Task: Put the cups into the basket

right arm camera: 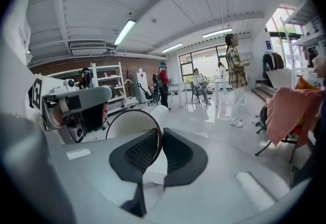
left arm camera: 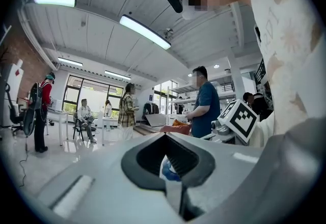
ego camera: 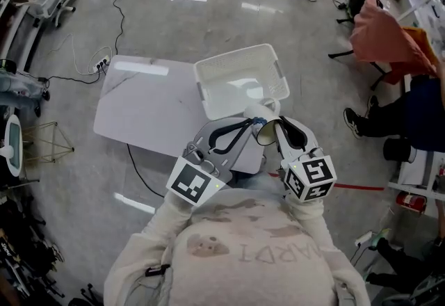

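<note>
Just at the near rim of the basket, right tongs pinch a cup by its lip — left tongs clenched.

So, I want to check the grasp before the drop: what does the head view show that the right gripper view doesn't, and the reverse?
Only the head view: the white basket on the white table, with the white cup at its near edge. Only the right gripper view: the right hand-held gripper shut on the white cup's rim, one pad inside, one outside. Both: the white cup and the left hand-held gripper beside it.
</note>
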Motion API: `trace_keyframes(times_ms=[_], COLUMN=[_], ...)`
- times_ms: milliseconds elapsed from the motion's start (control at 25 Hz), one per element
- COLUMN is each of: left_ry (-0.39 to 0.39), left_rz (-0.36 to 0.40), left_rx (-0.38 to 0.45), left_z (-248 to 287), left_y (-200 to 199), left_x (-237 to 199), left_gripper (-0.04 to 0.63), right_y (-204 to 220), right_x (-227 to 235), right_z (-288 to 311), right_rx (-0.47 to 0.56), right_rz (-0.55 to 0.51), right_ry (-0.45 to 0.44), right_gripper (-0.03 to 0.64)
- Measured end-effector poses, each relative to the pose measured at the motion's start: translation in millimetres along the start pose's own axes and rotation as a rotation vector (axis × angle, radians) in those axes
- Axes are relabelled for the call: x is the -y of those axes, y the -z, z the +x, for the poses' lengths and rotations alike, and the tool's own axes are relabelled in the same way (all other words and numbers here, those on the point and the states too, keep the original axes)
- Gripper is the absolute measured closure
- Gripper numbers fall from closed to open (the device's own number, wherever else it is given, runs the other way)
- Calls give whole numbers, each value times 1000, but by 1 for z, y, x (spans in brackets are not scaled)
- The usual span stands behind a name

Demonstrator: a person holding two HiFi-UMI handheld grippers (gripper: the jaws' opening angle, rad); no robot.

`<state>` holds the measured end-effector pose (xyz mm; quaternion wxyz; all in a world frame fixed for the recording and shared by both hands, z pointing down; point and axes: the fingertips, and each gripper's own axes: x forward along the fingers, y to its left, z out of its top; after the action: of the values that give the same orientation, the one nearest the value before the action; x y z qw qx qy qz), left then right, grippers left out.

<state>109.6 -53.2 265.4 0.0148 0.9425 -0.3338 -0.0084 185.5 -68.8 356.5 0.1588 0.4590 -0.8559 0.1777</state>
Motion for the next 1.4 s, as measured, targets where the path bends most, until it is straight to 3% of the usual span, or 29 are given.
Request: trace_keyframes(times_ms=[240, 680, 1000, 1400], left_ry=[-58, -251, -261, -166], left_rz=[-6, 6, -4, 14], left_rx=[18, 14, -29, -132], left_z=[12, 33, 22, 3], left_y=[-11, -13, -4, 25], left_x=[-5, -9, -39, -102], left_gripper=[595, 594, 594, 594], right_y=[-34, -36, -25, 27], right_x=[11, 46, 43, 34], right_z=[-4, 29, 88, 194], right_rx=[80, 57, -14, -189], right_rz=[-12, -46, -40, -30], right_ry=[-48, -190, -192, -126], right_gripper=[561, 561, 561, 561])
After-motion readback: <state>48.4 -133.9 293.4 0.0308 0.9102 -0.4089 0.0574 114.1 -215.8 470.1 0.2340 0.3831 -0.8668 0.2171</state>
